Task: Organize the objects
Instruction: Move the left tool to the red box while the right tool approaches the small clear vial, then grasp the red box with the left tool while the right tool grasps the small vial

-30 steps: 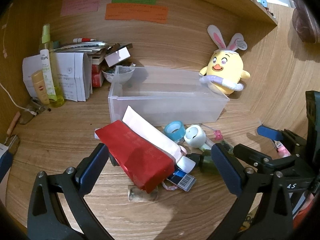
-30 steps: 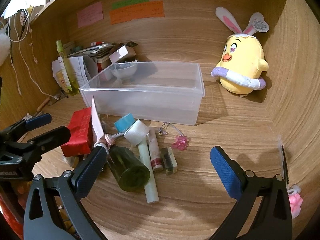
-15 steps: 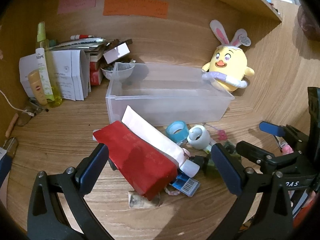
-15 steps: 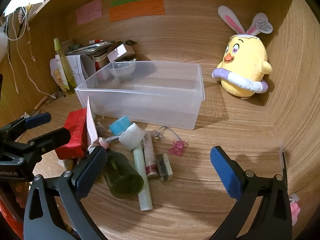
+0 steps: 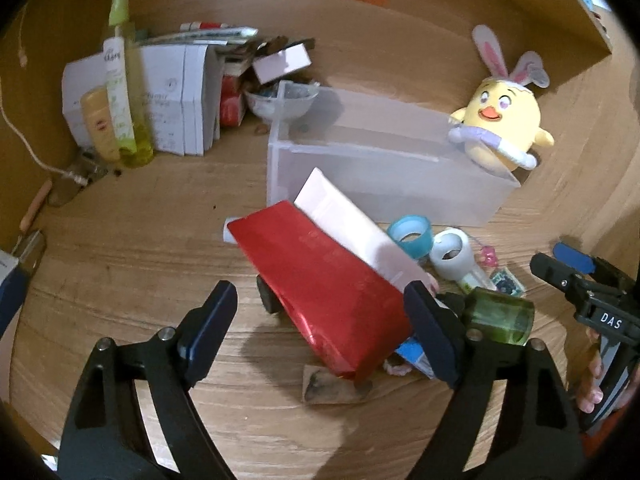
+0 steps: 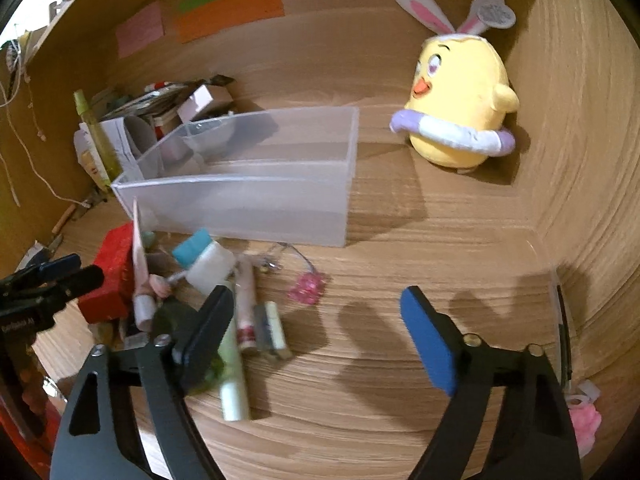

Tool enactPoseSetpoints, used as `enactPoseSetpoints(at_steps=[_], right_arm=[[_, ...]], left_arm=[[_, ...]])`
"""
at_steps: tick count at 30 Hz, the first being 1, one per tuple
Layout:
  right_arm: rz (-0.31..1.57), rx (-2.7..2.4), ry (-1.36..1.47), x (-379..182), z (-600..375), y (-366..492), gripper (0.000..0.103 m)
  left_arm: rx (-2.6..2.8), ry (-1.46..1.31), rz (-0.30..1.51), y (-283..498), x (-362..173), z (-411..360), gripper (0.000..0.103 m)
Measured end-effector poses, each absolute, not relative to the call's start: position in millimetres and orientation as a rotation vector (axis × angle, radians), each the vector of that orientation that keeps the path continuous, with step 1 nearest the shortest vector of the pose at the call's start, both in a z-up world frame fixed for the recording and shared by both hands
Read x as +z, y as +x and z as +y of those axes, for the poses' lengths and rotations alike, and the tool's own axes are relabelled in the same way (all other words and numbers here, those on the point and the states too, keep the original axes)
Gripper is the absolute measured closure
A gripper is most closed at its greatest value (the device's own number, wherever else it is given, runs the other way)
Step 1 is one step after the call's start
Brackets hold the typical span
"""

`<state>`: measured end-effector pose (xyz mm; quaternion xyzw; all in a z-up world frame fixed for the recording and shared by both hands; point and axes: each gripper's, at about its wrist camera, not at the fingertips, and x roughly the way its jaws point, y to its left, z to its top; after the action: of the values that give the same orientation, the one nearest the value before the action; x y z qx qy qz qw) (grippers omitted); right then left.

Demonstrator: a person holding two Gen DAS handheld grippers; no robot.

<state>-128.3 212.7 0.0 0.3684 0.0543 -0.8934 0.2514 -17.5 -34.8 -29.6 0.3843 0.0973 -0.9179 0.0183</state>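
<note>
The wooden desk (image 6: 400, 360) lay bare ahead of your right gripper (image 6: 316, 336), walled by the alcove's side at right. The clear bin (image 6: 248, 204) stood behind the clutter, the chick plush (image 6: 460, 108) beside it. Your left gripper (image 5: 320, 332) had its jaws closing around the red pouch (image 5: 320, 280), pads not yet touching it. Your right gripper's jaws were closing on nothing; the green bottle (image 6: 176, 320) lay just outside its left finger.

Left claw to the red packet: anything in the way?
Nothing visible. The red packet lies between the left claw's closing fingers, which are not yet touching it. A white tube leans on the packet's far side, toward the clear bin.
</note>
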Motion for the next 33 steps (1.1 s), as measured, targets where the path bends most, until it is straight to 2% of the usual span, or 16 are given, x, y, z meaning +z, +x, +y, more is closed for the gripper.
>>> enactPoseSetpoints(at_steps=[6,14,16,24,33], right_arm=[[0.163,-2.386,1.049,-12.3,218.1,-130.3,0.038],[0.200,-2.313,1.071,-24.6,208.1,-125.2,0.049],[0.212,-2.300,1.076,-26.5,203.6,-124.8,0.060],[0.214,-2.306,1.079,-26.1,203.9,-126.4,0.081],[0.223,-2.309,1.107,-30.1,202.9,-130.3,0.083]], left_arm=[[-2.815,1.285,0.367,-26.5,-36.8,-32.6,0.017],[-2.793,1.357,0.368,-27.9,-50.6,-19.6,0.013],[-2.785,1.357,0.348,-28.3,-52.6,-18.6,0.013],[-2.795,1.297,0.299,-13.9,-45.0,-29.8,0.017],[-2.753,1.312,0.323,-13.4,-46.4,-43.5,0.018]])
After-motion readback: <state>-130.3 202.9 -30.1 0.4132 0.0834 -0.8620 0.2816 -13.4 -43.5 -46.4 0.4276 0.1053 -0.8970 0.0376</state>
